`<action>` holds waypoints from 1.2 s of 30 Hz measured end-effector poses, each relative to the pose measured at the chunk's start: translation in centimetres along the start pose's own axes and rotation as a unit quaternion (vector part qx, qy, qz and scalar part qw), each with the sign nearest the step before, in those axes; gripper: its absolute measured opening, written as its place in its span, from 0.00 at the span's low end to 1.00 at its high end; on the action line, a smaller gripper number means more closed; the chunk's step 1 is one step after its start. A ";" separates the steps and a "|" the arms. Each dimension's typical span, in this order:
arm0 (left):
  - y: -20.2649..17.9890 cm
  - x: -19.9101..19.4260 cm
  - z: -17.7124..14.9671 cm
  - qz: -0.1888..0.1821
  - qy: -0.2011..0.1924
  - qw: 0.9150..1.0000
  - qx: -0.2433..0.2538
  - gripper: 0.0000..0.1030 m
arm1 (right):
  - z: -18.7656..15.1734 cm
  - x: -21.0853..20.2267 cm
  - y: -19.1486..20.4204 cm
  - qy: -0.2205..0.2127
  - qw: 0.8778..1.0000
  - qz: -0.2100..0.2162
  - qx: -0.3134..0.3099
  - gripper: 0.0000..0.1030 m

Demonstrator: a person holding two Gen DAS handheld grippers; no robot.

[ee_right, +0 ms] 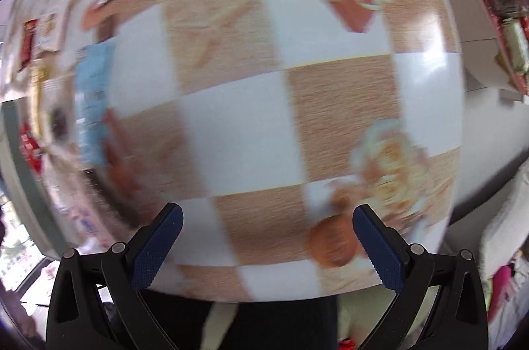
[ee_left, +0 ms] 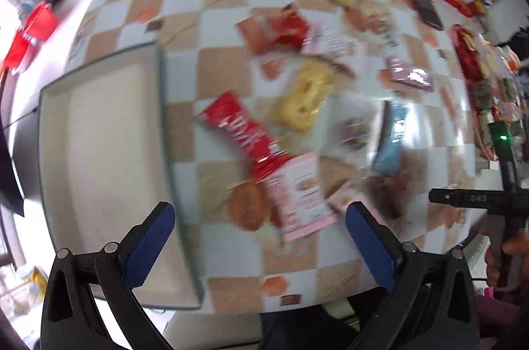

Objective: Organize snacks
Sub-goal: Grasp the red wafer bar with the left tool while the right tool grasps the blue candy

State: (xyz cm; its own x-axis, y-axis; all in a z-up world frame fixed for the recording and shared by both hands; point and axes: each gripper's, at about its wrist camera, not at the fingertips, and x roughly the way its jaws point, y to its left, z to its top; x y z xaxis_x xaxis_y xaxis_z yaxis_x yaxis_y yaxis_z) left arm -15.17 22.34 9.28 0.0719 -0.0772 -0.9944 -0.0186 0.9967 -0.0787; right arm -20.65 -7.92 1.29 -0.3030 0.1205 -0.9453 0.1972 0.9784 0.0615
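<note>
Both claws are hanging wide open, holding nothing. The left claw is hovering over the snacks in the middle of the table; the tray is waiting at the left edge. Picking one snack, slowly, looks best

Bright daylight, heavy motion blur, fisheye bending at edges, glare on the tablecloth.

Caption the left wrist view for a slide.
Open left gripper above a checkered table strewn with snack packets, a red wrapper and pink packet nearest, an empty tray alongside.
</note>
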 end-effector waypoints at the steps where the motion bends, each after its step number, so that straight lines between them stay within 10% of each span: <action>1: 0.5 0.1 0.0 0.002 0.008 1.000 -0.007 1.00 | -0.4 -0.1 1.2 0.000 1.000 0.002 -0.012 1.00; 12: 1.1 5.3 6.1 -0.021 0.030 0.995 -0.092 1.00 | -2.1 -0.9 10.8 -0.017 0.991 -0.066 -0.111 1.00; 22: 4.6 9.8 7.3 -0.018 0.054 0.982 -0.181 1.00 | 0.4 -2.3 4.6 -0.027 0.995 -0.066 -0.069 1.00; 36: 8.0 9.4 5.5 -0.008 0.044 0.977 -0.207 1.00 | 9.3 -1.0 7.1 -0.037 0.997 -0.067 -0.012 1.00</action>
State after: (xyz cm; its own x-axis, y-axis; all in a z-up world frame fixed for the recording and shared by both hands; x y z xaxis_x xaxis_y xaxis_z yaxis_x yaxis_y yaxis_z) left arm -9.11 29.74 -0.34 -0.0096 -0.1116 -0.9937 -0.4211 0.9018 -0.0972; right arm -10.25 -2.62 -0.32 -0.2557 -0.0226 -0.9665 0.1376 0.9887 -0.0595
